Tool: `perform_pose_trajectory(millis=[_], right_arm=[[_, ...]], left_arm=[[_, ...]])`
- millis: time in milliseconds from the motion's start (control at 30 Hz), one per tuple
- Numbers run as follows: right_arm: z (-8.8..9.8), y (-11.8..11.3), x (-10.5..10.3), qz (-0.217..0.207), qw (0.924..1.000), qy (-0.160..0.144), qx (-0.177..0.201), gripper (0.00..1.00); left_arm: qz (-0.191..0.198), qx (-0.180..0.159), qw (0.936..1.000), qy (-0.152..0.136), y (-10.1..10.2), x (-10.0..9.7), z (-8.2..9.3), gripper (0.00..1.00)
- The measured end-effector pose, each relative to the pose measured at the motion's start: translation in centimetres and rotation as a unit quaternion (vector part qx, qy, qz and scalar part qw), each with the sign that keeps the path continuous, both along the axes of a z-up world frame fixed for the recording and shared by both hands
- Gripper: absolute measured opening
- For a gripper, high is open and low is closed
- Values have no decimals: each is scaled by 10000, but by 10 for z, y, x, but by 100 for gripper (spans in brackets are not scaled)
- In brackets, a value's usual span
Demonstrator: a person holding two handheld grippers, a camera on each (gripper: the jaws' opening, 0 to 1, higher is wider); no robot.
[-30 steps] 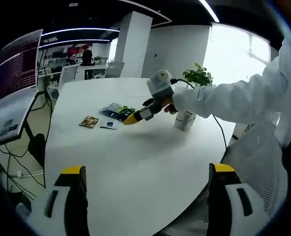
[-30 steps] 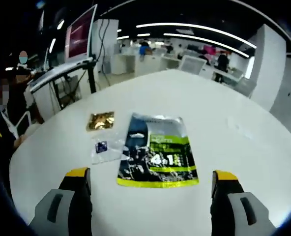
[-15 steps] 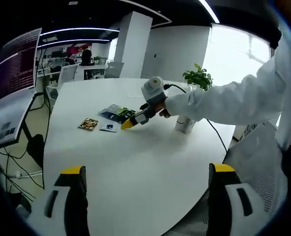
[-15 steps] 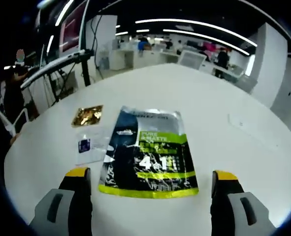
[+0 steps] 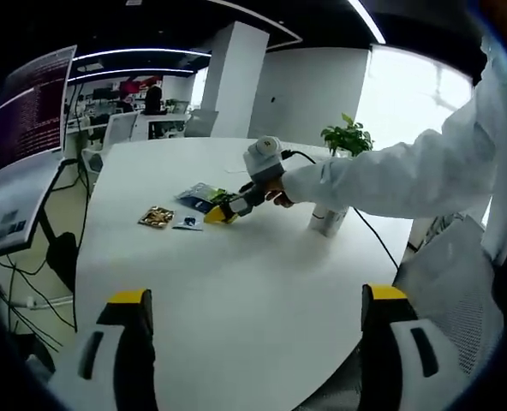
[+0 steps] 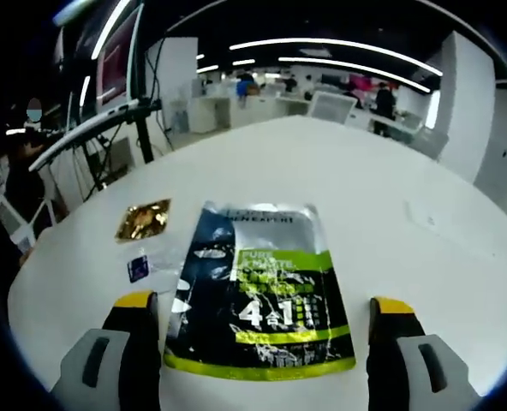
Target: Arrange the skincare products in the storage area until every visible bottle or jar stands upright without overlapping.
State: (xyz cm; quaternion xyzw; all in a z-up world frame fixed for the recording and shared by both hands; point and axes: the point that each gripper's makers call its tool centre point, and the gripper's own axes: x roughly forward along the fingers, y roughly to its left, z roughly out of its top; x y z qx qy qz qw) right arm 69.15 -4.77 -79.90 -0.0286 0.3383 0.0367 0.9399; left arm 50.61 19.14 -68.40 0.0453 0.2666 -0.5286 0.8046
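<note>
Jaws of my right gripper stand wide apart, straddling the dark foil pouch with green label lying flat on the round white table. At ten o'clock from it lie a small gold sachet and a clear sachet. My left gripper hangs spread and empty, well apart; a white bottle stands at two o'clock.

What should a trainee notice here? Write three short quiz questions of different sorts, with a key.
1. True or false: the right gripper is shut on the black and green pouch.
2. Which lies nearest the gold sachet? A potted plant; B small blue-labelled sachet; C monitor.
3. Fill in: the pouch lies flat on the white ____.

Key: 1 false, its jaws stand open either side of the pouch; 2 B; 3 table.
</note>
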Motion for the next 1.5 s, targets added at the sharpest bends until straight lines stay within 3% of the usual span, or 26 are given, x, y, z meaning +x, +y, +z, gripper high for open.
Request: perform_pose_trajectory(millis=[367, 433, 500, 733, 833, 900, 1500], right_arm=[[5, 5, 17, 7, 9999, -132, -12, 98], [5, 4, 16, -109, 9999, -119, -15, 91], [10, 6, 17, -105, 9997, -222, -8, 77], [9, 2, 17, -240, 9995, -190, -66, 75], [11, 6, 15, -163, 9995, -198, -187, 69], [10, 11, 12, -121, 9997, -151, -170, 63], [11, 31, -38, -230, 9996, -139, -122, 61]], left_arm=[[35, 6, 10000, 13, -1, 8, -2, 95], [44, -7, 10000, 20, -1, 9, -2, 95], [36, -1, 10000, 22, -1, 9, -3, 94], [-17, 53, 10000, 52, -1, 3, -6, 93], [-12, 41, 10000, 40, -1, 3, -6, 92], [-18, 54, 10000, 38, -2, 3, -6, 92], [-98, -51, 9999, -11, -7, -5, 1, 90]])
